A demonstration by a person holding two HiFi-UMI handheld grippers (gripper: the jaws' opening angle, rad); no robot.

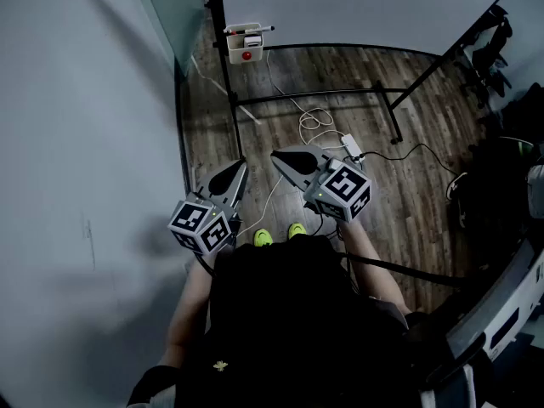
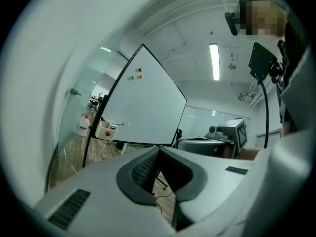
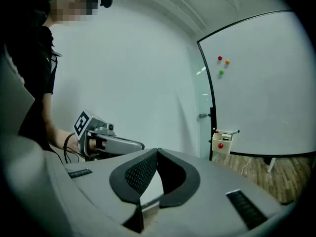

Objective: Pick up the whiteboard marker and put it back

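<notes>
Both tools sit closest, held side by side in front of the person: the left tool (image 1: 240,165) has its jaws pressed together on nothing, and the right tool (image 1: 276,155) is likewise pressed together and empty. Neither can take anything until one spreads, so arriving like this would likely only nudge the whiteboard marker (image 1: 256,30). It lies across the top of a white holder (image 1: 244,46) at the lower left corner of the whiteboard (image 1: 357,7), well apart from both tools. Perched like that, I judge a push could roll it off onto the floor (image 1: 357,79), and a clumsy pinch might rock the holder or the board on its black stand (image 1: 319,97). Between the person's green shoes (image 1: 264,238) and the board, white cables (image 1: 316,122) loop over the wooden planks toward a power strip (image 1: 349,146), something to trip on during the walk over. A glass wall (image 1: 174,7) stands at the left, and dark chairs (image 1: 491,32) sit far right.
</notes>
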